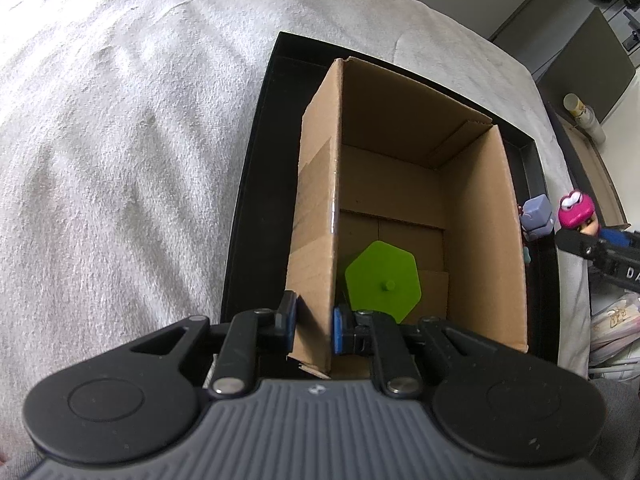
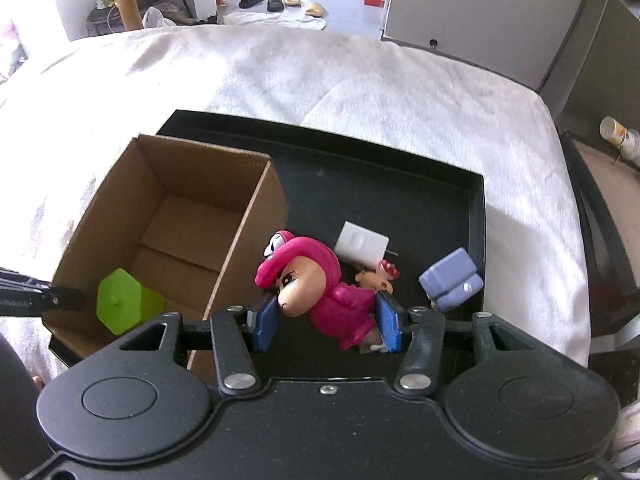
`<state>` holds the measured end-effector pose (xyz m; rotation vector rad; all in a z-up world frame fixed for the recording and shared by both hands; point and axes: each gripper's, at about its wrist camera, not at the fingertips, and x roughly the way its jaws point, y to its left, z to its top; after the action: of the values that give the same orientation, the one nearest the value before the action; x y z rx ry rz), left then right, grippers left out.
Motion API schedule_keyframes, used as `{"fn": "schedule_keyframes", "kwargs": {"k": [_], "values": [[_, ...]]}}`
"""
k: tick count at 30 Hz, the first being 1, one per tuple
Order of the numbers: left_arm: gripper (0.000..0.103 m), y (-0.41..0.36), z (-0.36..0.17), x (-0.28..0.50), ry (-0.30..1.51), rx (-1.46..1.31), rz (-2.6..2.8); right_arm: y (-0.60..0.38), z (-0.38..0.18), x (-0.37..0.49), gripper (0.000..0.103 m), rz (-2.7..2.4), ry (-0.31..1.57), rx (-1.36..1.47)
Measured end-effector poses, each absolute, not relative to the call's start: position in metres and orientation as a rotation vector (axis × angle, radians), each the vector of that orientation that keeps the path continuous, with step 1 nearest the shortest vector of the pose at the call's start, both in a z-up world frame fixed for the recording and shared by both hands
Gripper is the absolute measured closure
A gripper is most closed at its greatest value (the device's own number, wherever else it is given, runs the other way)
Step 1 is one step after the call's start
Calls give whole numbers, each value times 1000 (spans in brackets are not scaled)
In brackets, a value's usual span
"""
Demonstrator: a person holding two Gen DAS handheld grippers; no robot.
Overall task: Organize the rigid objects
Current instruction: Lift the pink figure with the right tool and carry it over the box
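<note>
**On the black tray: pink figure held in my right gripper, box wall pinched by my left**

On the black tray (image 2: 476, 216), which lies on a white fluffy blanket (image 2: 360, 80), I see an open cardboard box (image 2: 192, 208) at the left part and some small toys on the bare right part.

My left gripper (image 1: 314, 324) is clamped on the near-left wall of the cardboard box: one blue pad is outside the wall, the other is inside, and the cardboard is pressed between them. Inside the box, on its bottom near that wall, lies a green hexagonal piece (image 1: 382, 280) with a small peg in its middle.

My right gripper (image 2: 326, 326) holds a pink hooded figure (image 2: 316, 292). Its blue pads press on the two sides of the figure's body, and the head leans to the left, just beside the right wall of the box. In the left wrist view the figure appears above the tray, outside the box.

On the tray floor behind the figure I see a white block (image 2: 362, 244), a small tan figure with a red part (image 2: 378, 276), and a lavender blocky toy (image 2: 452, 278) near the right rim. They are apart from each other.
</note>
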<state>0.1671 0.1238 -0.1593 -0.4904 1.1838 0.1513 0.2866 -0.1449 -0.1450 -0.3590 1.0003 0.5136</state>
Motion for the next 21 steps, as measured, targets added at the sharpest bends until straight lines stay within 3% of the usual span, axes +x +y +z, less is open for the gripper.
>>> {"fn": "schedule_keyframes", "kwargs": {"k": [21], "values": [[88, 118, -160, 167, 1190, -450, 162, -84, -115, 283, 53, 580, 923, -429]]}}
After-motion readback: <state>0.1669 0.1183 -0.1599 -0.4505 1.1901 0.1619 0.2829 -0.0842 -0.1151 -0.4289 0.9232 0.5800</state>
